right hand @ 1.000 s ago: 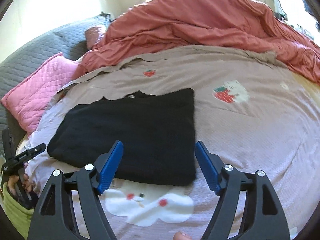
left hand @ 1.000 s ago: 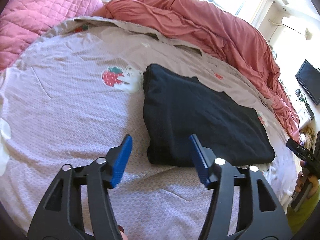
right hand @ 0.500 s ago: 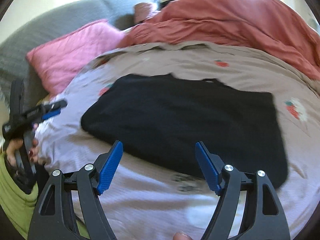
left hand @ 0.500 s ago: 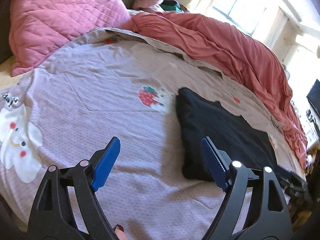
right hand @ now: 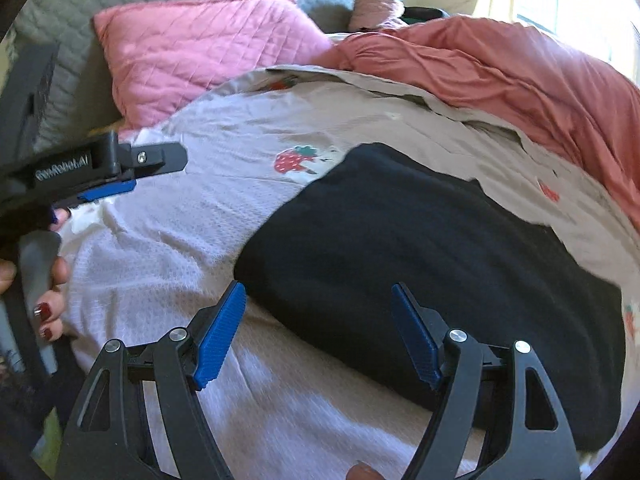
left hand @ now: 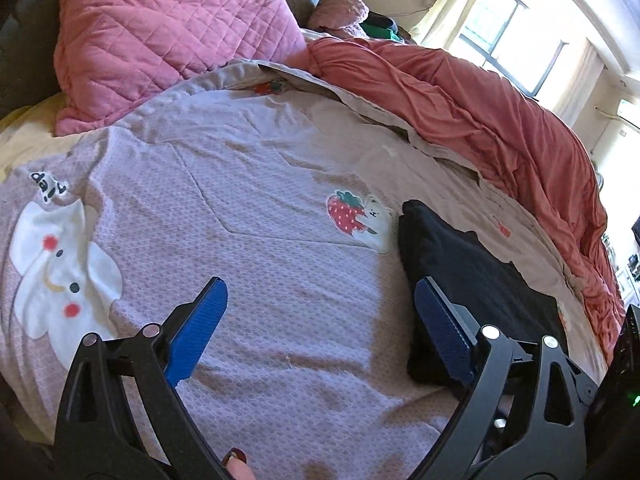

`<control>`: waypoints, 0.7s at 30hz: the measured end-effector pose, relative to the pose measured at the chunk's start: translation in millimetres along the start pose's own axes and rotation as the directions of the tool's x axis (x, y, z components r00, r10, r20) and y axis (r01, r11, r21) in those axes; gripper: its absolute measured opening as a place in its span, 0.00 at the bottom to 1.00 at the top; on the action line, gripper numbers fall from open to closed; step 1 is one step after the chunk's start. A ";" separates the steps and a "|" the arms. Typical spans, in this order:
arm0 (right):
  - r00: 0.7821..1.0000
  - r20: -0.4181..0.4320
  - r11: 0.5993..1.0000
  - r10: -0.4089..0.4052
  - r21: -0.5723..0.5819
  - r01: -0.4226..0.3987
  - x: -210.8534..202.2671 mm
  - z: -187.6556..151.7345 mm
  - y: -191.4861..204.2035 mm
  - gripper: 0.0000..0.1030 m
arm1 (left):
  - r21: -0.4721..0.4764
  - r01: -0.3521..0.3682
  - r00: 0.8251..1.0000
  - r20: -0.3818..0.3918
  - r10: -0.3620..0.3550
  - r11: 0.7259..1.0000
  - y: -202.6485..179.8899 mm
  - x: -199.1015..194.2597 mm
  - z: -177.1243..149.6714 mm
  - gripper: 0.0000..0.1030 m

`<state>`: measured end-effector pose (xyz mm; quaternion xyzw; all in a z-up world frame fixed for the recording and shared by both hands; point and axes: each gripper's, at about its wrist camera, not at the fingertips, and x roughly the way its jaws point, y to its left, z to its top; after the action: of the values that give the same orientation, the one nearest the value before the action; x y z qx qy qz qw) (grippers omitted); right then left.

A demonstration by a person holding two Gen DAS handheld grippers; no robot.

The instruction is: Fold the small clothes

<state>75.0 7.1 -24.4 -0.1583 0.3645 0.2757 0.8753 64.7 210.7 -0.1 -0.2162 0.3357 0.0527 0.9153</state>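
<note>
1. Right wrist view: big bedspread with strawberry prints, covering most of the bed, wrinkled near the front edge.
2. Red duvet bunched along the far side, pink pillow at the head.
3. Black folded garment lying flat on the bedspread, sitting right of centre, looking already folded into a neat rectangle.
4. Right gripper wide open, holding nothing, hovering just over the garment's near edge.
5. Left gripper also wide open and empty, garment off to its right.
6. Possible snag: pinching bedspread together with garment, or grabbing one layer only and undoing the fold.
</note>
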 end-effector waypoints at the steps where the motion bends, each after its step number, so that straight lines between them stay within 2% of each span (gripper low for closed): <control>1: 1.000 0.002 1.000 -0.003 -0.008 0.003 4.0 2.4 3.4 0.72 | 0.000 -0.001 1.000 -0.001 0.001 1.000 0.1 0.9 0.5 0.86; 9: 0.999 -0.026 0.995 -0.039 -0.090 0.036 25.6 9.8 23.6 0.72 | -0.013 0.001 1.000 -0.003 -0.001 1.000 2.2 4.0 2.7 0.86; 14: 0.991 -0.038 0.978 -0.129 -0.171 0.120 34.2 1.9 30.0 0.72 | -0.005 0.008 1.000 -0.013 -0.008 1.000 1.5 6.0 2.3 0.87; 21: 0.985 -0.028 0.959 -0.168 -0.235 0.156 36.6 -9.9 29.6 0.71 | -0.001 0.009 0.999 -0.033 -0.009 1.000 0.0 10.0 0.6 0.87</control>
<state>73.1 39.4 -59.9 -0.2953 0.3365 0.2399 0.8614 72.8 210.5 -6.0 -0.2189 0.3496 0.0453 0.9099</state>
